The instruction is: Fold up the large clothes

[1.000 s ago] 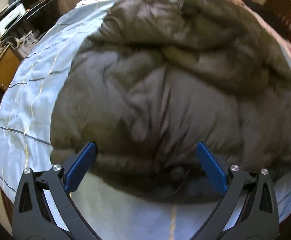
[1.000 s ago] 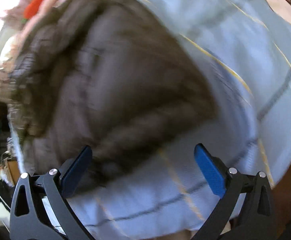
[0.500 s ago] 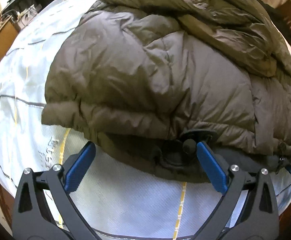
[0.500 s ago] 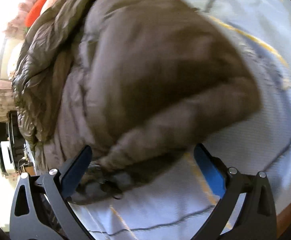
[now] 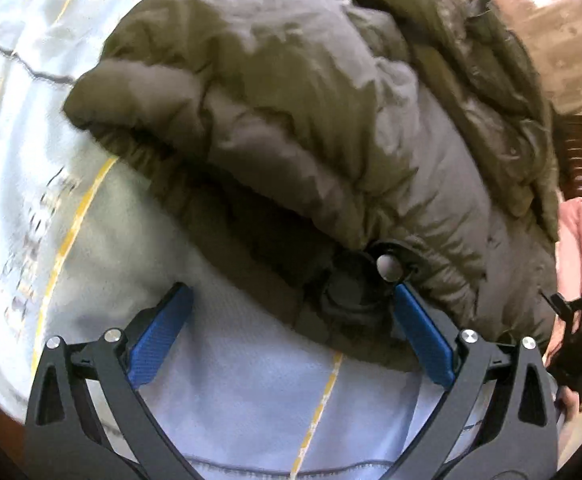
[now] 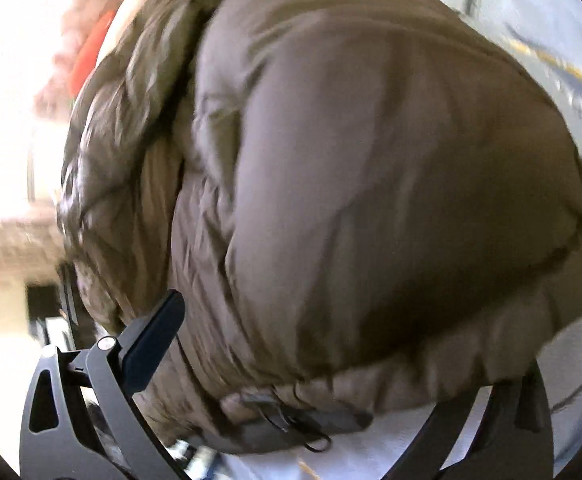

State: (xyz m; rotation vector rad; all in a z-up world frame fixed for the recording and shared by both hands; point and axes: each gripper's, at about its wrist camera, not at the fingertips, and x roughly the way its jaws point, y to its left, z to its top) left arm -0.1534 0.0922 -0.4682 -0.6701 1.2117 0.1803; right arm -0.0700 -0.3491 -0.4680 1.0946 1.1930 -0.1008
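Note:
A puffy olive-brown down jacket (image 5: 311,120) lies bunched on a pale blue sheet (image 5: 231,392). My left gripper (image 5: 291,320) is open at the jacket's near hem, its right finger beside a black cord toggle (image 5: 351,288). In the right wrist view the jacket (image 6: 371,180) fills the frame. My right gripper (image 6: 351,360) is open with the hem between its jaws; the right finger is hidden under the fabric. Its left finger (image 6: 151,340) shows beside the jacket.
The sheet has yellow and dark stripes (image 5: 71,220). A pink cloth (image 5: 579,240) lies at the right edge in the left wrist view, with the other gripper (image 5: 571,340) below it. An orange-red item (image 6: 91,48) sits beyond the jacket.
Both grippers have moved in closer to the jacket's hem. The jacket now covers the right gripper's right finger. Both stay open.

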